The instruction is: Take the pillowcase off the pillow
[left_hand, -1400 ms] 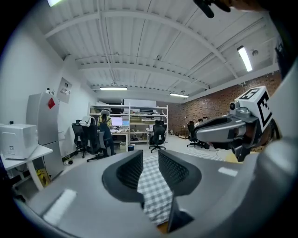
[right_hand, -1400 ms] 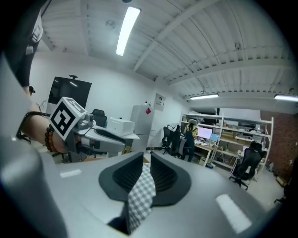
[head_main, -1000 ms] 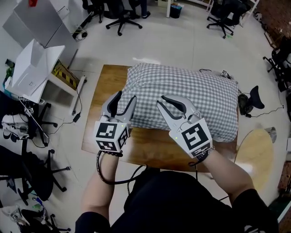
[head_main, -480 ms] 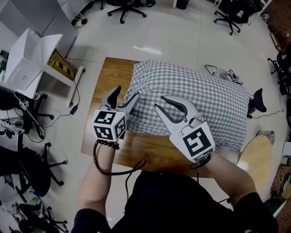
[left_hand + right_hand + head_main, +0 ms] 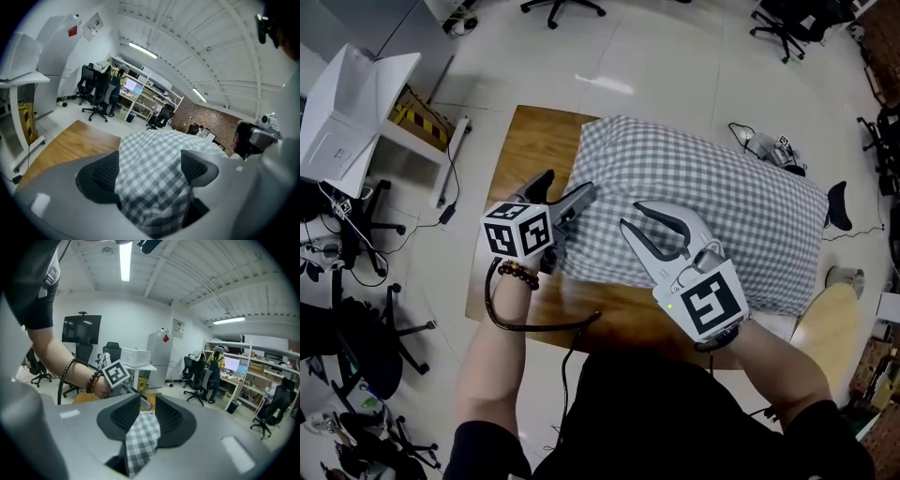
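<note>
On a wooden bench (image 5: 525, 155), a grey-and-white checked pillowcase (image 5: 712, 202) fully covers its pillow (image 5: 769, 234), which lies slantwise across the far and right part of the top. Bare wood shows along the bench's left edge and in a strip at its near edge.

At the pillow's near-left corner, the left gripper (image 5: 562, 190) points into the cloth. Its fingers (image 5: 101, 173) are spreading apart, and a bulge of checked pillowcase sits in the wide gap between them, reaching back toward the gripper's body. Whether the pads press on the cloth cannot be told.

Just to the right, along the pillow's near edge, the right gripper (image 5: 630, 216) lies over the fabric. Its fingers (image 5: 124, 416) stand close together and pinch a narrow fold of the pillowcase, which hangs down between the pads.

Both grippers are held by a person standing at the bench's near edge, and they sit near each other without touching.
</note>
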### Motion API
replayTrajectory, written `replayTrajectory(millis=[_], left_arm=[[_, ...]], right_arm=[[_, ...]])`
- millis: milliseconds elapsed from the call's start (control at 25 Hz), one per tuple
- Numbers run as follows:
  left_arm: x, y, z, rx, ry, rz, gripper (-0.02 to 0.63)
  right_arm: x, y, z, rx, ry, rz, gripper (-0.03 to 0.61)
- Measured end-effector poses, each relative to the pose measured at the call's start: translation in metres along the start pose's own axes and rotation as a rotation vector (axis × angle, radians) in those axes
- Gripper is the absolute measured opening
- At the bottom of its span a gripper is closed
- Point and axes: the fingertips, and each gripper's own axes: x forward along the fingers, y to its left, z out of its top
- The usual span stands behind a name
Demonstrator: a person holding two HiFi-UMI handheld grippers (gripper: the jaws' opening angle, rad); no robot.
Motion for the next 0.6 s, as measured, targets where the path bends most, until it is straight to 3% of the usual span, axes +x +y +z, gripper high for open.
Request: replayTrajectory(millis=[120, 360, 600], left_arm=[[0.014, 0.015, -0.01, -0.087, 0.034, -0.041, 0.417], [0.035, 0.042, -0.019, -0.255, 0.019, -0.133, 0.474], [0.054, 0.045, -0.03, -0.383, 0.05, -0.204, 0.47]], right_arm=[[0.013, -0.002, -0.002, 0.012, 0.009, 0.013, 0.1], [0.04, -0.015, -0.005, 0.042, 0.037, 0.026, 0.1], [0.053, -0.029, -0.006, 0.066, 0.056, 0.037, 0.1]])
